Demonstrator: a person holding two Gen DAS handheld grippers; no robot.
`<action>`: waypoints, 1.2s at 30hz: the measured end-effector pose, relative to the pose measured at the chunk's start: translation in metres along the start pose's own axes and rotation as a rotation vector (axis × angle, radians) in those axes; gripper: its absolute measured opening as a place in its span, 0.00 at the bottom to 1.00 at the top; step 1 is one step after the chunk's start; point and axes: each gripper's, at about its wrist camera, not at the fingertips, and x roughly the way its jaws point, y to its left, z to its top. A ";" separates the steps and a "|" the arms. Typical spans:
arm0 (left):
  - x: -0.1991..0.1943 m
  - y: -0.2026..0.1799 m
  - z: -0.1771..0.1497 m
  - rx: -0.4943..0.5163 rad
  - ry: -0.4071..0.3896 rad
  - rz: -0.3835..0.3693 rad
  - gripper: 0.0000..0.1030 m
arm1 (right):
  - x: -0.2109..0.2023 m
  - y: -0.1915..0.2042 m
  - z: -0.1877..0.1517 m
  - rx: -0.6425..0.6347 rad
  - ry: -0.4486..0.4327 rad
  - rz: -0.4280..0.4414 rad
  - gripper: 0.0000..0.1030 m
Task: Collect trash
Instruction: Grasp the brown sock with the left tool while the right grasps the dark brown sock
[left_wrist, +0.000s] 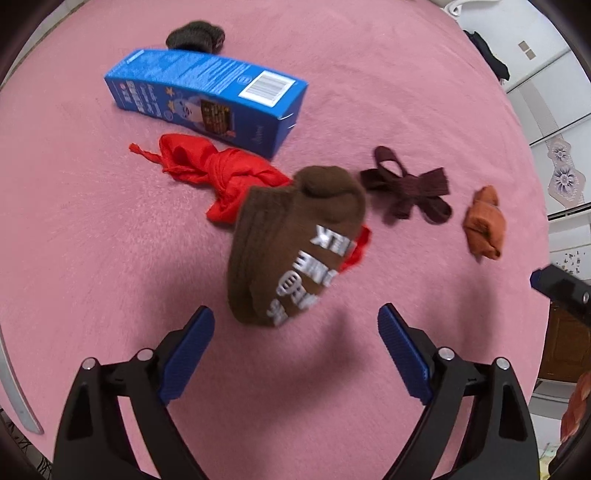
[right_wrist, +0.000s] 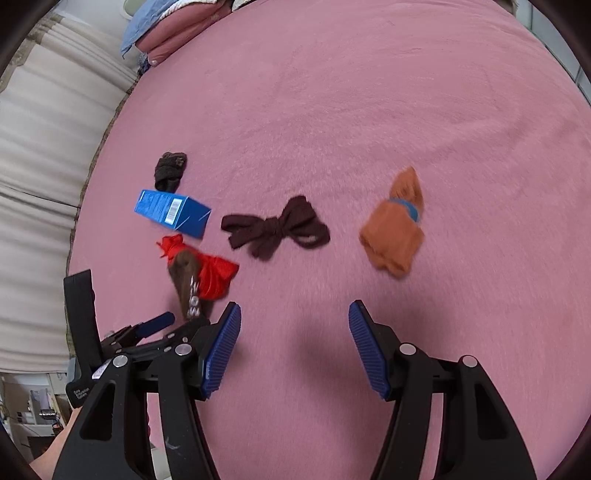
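A blue carton (left_wrist: 207, 99) lies on the pink bed (left_wrist: 92, 240); it also shows in the right wrist view (right_wrist: 171, 211). A red knotted cloth (left_wrist: 218, 170) lies in front of it. A brown sock with white lettering (left_wrist: 291, 247) lies partly on the red cloth, just ahead of my open, empty left gripper (left_wrist: 295, 325). A dark maroon tied sock (right_wrist: 275, 227) and an orange rolled sock (right_wrist: 395, 229) lie ahead of my open, empty right gripper (right_wrist: 293, 325). A dark rolled sock (right_wrist: 170, 170) lies behind the carton.
The left gripper (right_wrist: 147, 332) sits at the right gripper's left. A cream headboard (right_wrist: 48, 147) and pillows (right_wrist: 166, 26) border the bed's far left. White cabinets (left_wrist: 546, 74) stand beyond the bed's right edge.
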 end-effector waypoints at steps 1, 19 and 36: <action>0.004 0.002 0.003 -0.001 0.008 -0.006 0.83 | 0.004 0.000 0.004 -0.006 0.005 -0.004 0.58; 0.019 0.038 0.005 -0.080 0.045 -0.066 0.17 | 0.097 0.012 0.063 -0.079 0.090 -0.037 0.58; 0.003 0.022 -0.051 -0.243 0.039 -0.126 0.15 | 0.070 0.014 0.015 -0.123 0.079 0.001 0.04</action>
